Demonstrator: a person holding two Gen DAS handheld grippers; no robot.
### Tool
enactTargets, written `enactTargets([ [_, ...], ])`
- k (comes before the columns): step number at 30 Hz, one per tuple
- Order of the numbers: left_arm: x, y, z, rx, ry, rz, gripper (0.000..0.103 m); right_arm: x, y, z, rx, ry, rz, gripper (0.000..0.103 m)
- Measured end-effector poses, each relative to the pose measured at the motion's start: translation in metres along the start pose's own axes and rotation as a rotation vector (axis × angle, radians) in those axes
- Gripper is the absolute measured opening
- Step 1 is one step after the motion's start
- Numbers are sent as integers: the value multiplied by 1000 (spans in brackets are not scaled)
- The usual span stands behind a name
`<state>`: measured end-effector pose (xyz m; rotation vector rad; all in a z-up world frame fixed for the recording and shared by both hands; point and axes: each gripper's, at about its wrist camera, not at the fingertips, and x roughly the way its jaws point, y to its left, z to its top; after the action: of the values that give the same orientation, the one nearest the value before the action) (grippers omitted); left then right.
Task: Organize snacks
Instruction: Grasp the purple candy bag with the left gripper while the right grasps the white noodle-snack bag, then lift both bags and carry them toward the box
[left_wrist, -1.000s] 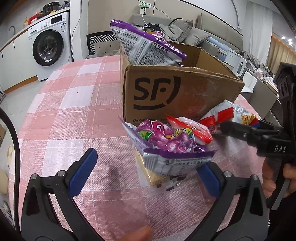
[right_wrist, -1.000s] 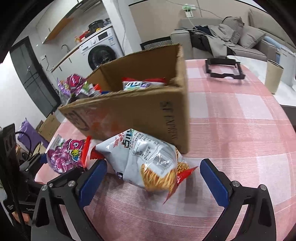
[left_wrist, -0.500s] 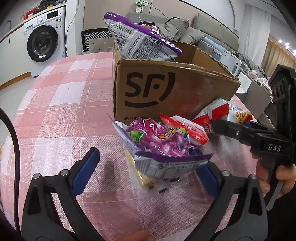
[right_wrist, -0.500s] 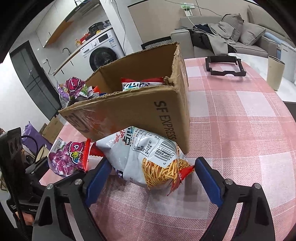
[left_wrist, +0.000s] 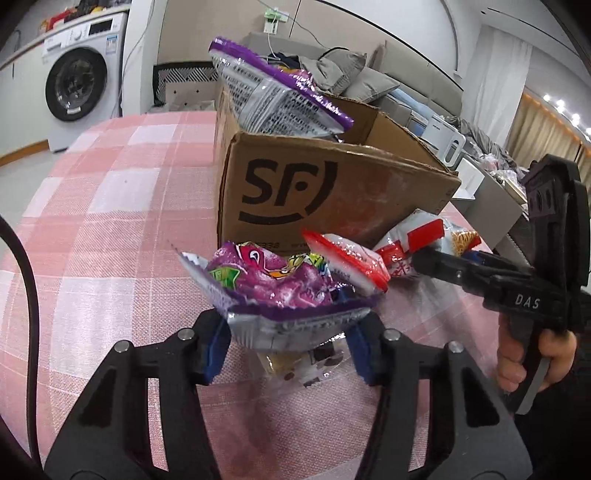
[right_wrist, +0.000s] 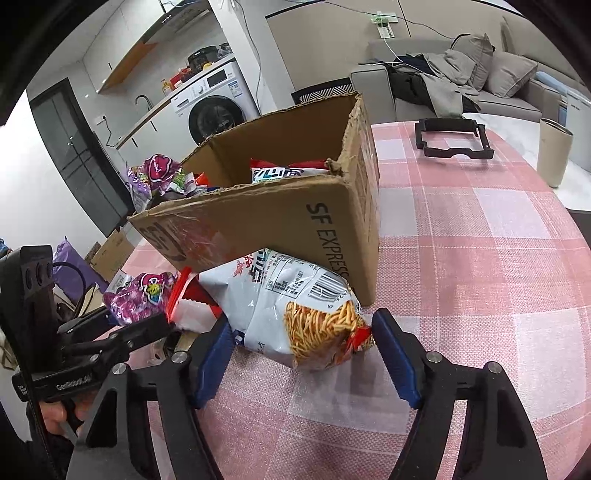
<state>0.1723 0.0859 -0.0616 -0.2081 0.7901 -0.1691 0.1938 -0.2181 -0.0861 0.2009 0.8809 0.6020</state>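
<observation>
Pick-up step: the left gripper (left_wrist: 291, 341) has its fingers pinched on the purple snack bag (left_wrist: 280, 291) by the cardboard box (left_wrist: 332, 199). The right gripper (right_wrist: 304, 354) is half-open around the noodle bag (right_wrist: 291, 306) on the worktop (right_wrist: 480, 277) — next, close, lift both into the box.

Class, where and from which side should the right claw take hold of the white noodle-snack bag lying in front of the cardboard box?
Grip the white noodle-snack bag across its puffy near end, coming in low from the table side; the brown cardboard box blocks the far side.
</observation>
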Motion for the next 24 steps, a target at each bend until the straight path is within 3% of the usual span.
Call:
enactTargets([
  [18,-15,-9,-4,33,-29,6,48,0,-2,1,20,-6,13,77],
  [22,-19,-11,-4,44,-40,12,48,1,1,0,4,-16,10,71],
  [24,-22,-11,-5,47,-43,14,48,-1,0,0,3,-22,23,62],
])
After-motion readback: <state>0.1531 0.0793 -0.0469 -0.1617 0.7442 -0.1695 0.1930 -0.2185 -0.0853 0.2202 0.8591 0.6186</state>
